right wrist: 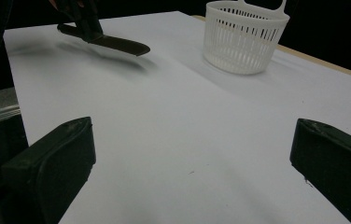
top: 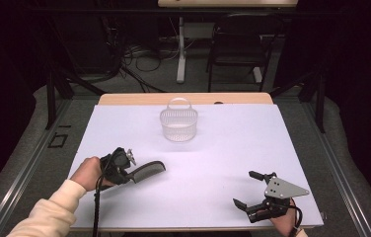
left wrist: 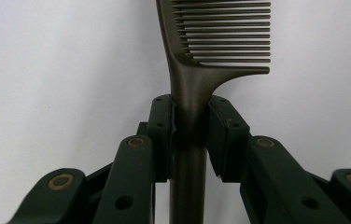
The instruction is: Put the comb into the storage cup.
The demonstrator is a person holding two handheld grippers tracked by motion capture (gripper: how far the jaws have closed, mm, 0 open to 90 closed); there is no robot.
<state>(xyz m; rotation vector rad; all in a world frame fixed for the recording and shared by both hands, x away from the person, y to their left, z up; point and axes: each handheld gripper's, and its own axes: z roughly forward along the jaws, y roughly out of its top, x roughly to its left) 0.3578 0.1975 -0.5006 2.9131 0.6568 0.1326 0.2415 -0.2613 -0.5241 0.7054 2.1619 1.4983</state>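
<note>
Comb (top: 146,170) handle is clamped in the left tool (top: 124,165); right tool (top: 252,190) gapes; basket (top: 178,123) apart.

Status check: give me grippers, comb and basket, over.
Left gripper shut on dark plastic comb, gripped by the handle. Right gripper open, holding nothing. White plastic mesh basket upright at the far side; bare white table between.
</note>
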